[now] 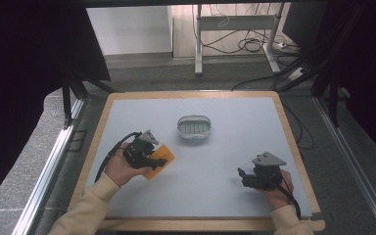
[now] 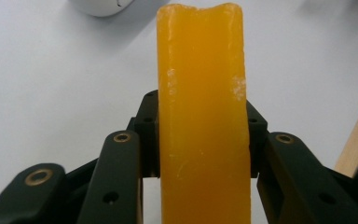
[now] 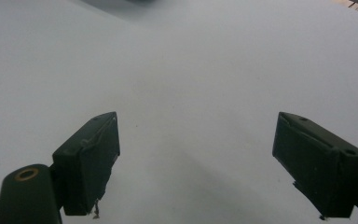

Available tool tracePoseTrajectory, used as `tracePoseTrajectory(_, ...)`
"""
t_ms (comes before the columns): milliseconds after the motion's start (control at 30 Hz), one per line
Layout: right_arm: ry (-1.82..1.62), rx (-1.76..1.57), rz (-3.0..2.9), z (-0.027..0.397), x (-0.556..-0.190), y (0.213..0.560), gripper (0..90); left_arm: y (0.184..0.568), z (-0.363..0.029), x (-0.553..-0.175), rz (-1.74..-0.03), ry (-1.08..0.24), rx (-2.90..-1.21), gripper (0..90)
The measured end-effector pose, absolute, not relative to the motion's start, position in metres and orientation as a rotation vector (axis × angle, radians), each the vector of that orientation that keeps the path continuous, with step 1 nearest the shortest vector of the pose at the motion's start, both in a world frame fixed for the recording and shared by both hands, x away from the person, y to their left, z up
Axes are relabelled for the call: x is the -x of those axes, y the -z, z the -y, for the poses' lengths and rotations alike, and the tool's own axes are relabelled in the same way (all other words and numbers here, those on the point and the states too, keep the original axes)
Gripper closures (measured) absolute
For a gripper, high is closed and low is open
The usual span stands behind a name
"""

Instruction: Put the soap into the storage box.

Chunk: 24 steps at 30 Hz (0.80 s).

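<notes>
An orange bar of soap [image 1: 161, 158] [image 2: 202, 116] is clamped between the jaws of my left gripper [image 1: 157, 161] [image 2: 202, 135], held just above the table at the left. A small white oval soap dish [image 1: 194, 127] with a slotted floor sits at the table's middle, up and to the right of the bar; its rim [image 2: 103, 6] peeks in at the top of the left gripper view. My right gripper [image 1: 241, 177] [image 3: 196, 163] rests low at the right front, jaws wide apart with nothing between them.
The table top [image 1: 225, 156] is a pale grey mat with a wooden border [image 1: 293, 142]. Beyond the far edge are a desk frame [image 1: 235, 29], floor cables and dark curtains at both sides.
</notes>
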State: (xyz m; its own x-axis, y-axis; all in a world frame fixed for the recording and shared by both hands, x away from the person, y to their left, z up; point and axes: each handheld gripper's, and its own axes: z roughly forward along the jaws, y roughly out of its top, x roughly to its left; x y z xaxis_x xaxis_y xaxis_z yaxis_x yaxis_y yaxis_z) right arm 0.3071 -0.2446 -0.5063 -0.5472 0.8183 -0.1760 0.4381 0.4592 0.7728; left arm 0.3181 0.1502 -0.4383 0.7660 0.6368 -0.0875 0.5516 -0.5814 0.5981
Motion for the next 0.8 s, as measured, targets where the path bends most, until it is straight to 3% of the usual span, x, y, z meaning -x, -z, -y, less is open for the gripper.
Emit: tracePoseTrajectory(800, -0.924, -1.046, -2.183, 0.244, -0.308, 0.507, 15.0, 0.429, -0.14, -0.342, -0.832, -0.206, -2.392, 62.5)
